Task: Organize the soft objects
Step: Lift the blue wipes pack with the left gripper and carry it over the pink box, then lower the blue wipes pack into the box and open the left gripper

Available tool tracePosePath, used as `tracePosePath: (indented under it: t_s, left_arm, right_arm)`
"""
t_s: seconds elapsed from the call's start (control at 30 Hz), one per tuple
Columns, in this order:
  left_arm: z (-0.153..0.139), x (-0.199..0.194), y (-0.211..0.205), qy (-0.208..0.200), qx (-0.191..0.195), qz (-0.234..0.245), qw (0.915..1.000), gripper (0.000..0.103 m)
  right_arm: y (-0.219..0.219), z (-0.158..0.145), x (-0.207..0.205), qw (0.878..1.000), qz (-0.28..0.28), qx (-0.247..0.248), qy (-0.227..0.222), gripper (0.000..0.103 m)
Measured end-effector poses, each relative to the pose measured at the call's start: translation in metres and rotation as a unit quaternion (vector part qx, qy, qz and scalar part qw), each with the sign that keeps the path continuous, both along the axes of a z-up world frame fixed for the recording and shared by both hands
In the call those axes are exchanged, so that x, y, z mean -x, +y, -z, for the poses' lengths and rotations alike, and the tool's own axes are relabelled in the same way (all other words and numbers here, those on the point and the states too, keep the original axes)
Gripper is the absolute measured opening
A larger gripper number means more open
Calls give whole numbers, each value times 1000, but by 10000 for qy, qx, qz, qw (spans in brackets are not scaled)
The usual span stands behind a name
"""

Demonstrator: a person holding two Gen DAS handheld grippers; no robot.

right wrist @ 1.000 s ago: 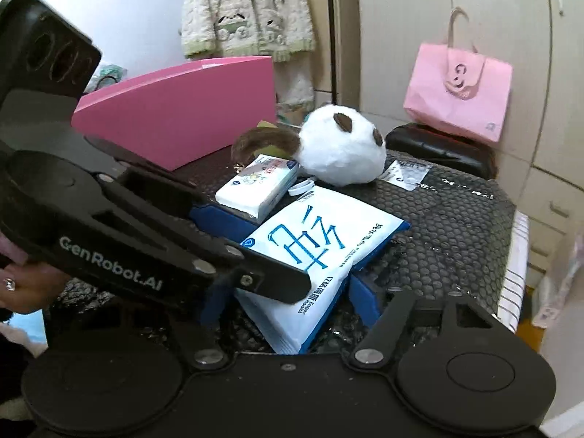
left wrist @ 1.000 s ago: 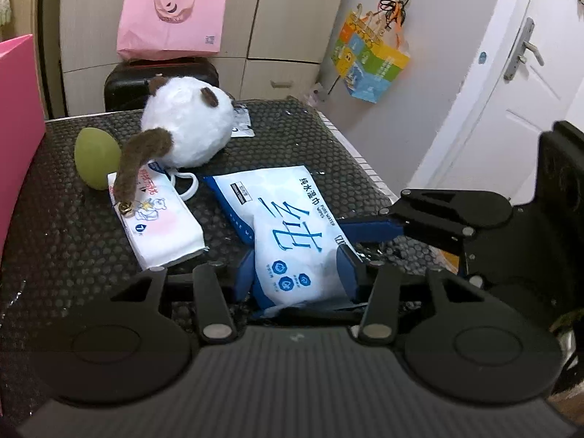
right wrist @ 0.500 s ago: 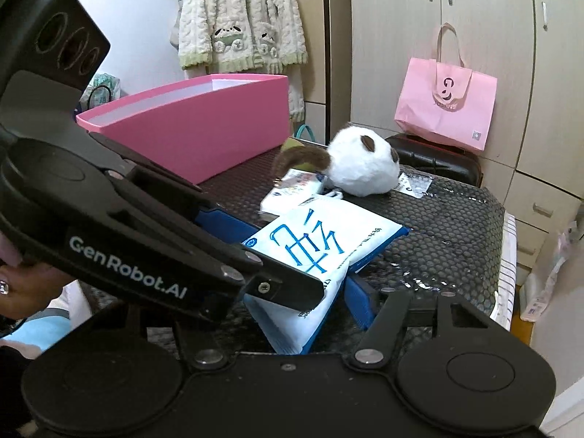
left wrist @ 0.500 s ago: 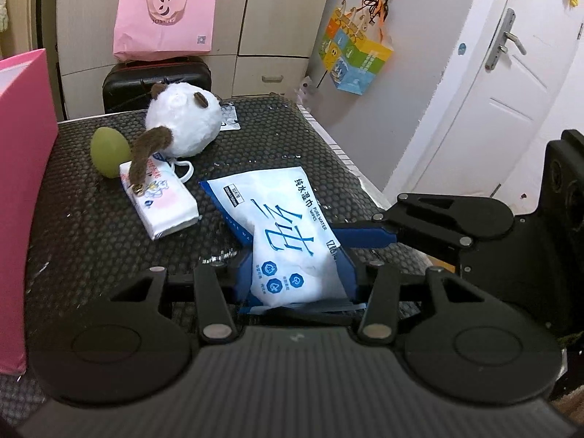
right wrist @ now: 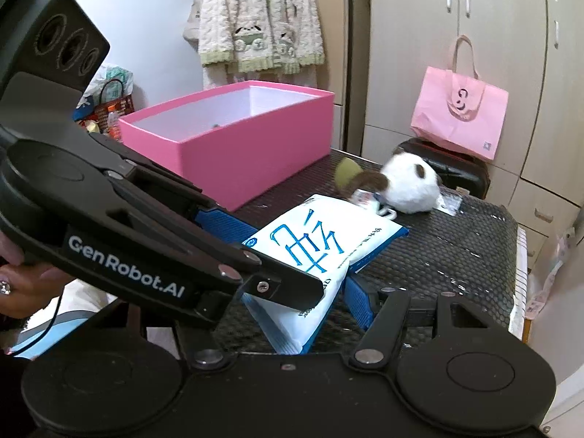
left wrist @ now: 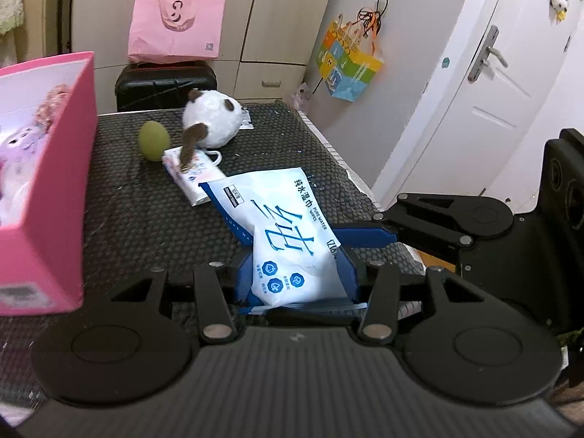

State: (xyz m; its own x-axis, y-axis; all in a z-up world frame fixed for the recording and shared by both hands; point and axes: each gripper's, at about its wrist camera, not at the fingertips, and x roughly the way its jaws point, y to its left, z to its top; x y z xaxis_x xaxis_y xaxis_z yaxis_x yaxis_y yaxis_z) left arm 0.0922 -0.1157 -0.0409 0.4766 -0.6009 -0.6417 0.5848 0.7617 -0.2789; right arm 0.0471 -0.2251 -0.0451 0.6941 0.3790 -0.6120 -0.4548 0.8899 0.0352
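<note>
A blue-and-white pack of wet wipes [left wrist: 288, 233] is held up off the black table [left wrist: 138, 211] by both grippers. My left gripper [left wrist: 294, 273] is shut on its near end. My right gripper [right wrist: 310, 292] is shut on its side, also seen in the left wrist view [left wrist: 368, 235]. The pack also shows in the right wrist view [right wrist: 317, 244]. A white-and-brown plush toy [left wrist: 211, 124], a green ball [left wrist: 154, 140] and a small tissue pack [left wrist: 191, 179] lie at the far end. A pink box [right wrist: 233, 138] stands open on the left.
A pink bag [left wrist: 175, 25] sits on a black suitcase [left wrist: 164, 85] behind the table. A white door [left wrist: 503, 84] is at the right. The table's right edge [left wrist: 350, 179] runs close to the held pack.
Both grippers have lifted the wipes pack and drawn back from the far objects. The pink box has come further into both views.
</note>
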Motion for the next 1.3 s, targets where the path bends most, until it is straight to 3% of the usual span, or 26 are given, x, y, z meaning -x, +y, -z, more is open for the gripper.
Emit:
tracePosePath:
  t_s: [0.27, 0.43, 0.67, 1.03, 1.3]
  left_arm:
    - [-30, 36, 52, -487, 52, -259, 9985, 46]
    - [-52, 49, 88, -956, 187, -613, 9934, 46]
    - [-70, 31, 130, -1302, 296, -1060, 9854, 47]
    - [-68, -55, 178, -989, 443, -1418, 9839, 49]
    - [-33, -108, 197, -278, 418, -1617, 9856, 49]
  right_arm:
    - [44, -25, 24, 9986, -286, -193, -389, 69]
    - [72, -48, 21, 9956, -531, -267, -729, 70]
    - [110, -67, -10, 9906, -854, -362, -1006, 70]
    - [160, -69, -93, 9916, -941, -255, -849, 70]
    - [180, -42, -143, 9959, -883, -198, -98, 70]
